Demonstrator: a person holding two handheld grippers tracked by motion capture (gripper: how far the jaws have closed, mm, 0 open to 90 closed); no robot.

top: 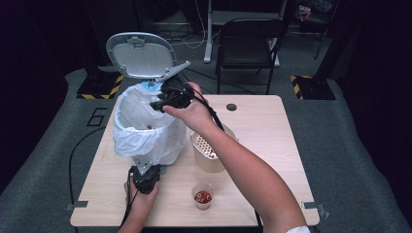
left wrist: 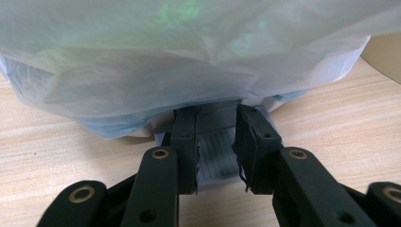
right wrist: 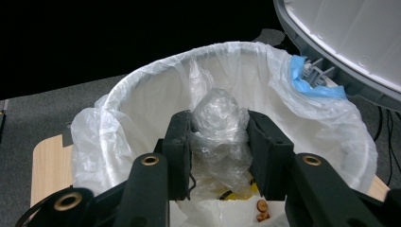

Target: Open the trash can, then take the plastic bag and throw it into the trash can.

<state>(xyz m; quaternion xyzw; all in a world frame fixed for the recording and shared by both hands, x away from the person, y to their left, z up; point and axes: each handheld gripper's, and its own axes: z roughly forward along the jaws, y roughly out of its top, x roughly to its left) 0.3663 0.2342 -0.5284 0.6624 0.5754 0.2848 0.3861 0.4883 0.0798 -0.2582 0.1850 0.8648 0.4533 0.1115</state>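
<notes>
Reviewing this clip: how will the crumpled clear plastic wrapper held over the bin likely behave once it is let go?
The crumpled plastic wrapper looks thin and creased, so probably floppy and very light. It bulges between the right tool's jaws, suggesting it squashes easily and may spring back. Being so light, it may cling to a pad or drift rather than drop straight into the lined bin.

I worked at a pale wooden table (top: 272, 145) with a round cable hole (top: 231, 107) near its far edge. It stood on grey carpet (top: 43, 160) marked with a dark "6" (top: 97, 117). Beyond it a black folding chair (top: 248, 43) faced me, beside a white desk leg (top: 209, 34). Yellow-and-black striped bases (top: 311, 85) sat at both sides, cables (top: 187, 41) trailed on the floor, and the room behind lay dark.
</notes>
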